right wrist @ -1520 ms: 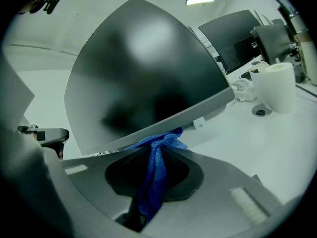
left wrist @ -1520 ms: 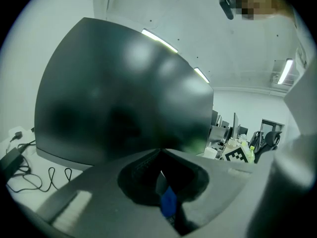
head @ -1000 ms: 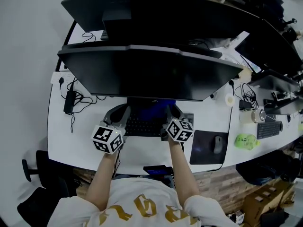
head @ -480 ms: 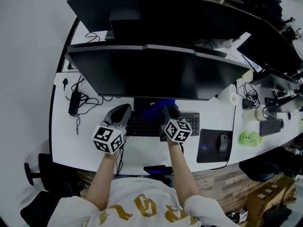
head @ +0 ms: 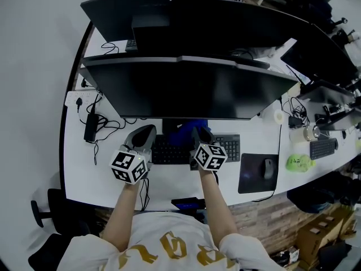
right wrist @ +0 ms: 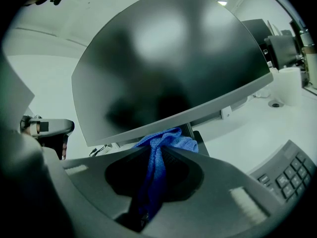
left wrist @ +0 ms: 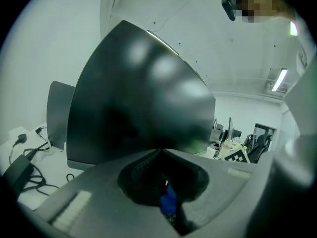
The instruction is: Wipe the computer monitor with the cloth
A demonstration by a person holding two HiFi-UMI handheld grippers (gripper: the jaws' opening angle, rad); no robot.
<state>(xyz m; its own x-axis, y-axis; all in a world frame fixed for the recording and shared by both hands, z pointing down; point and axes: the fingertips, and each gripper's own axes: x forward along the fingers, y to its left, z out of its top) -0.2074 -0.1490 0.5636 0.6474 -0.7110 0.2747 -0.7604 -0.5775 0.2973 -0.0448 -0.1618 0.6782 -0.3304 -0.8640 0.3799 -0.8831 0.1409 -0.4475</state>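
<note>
cloth [right wrist: 159, 148] — blue, bunched, pinched between the jaws of my right gripper [head: 198, 133], just under the lower edge of the monitor [head: 186, 89] | my left gripper [head: 144, 135] at the cloth's 9 o'clock, jaws pressed together — over the keyboard [head: 169, 150] on the desk [head: 79, 168]

Two grippers [head: 144, 135] [head: 200, 134], one cloth [head: 186, 127], two keyboards [head: 228, 145] [head: 321, 148], one mouse [head: 268, 168]

Nubby blue cloth [right wrist: 167, 143]; glossy dark monitor [right wrist: 168, 68] screen (soft reflections); smooth matt white desk [head: 169, 179].
</note>
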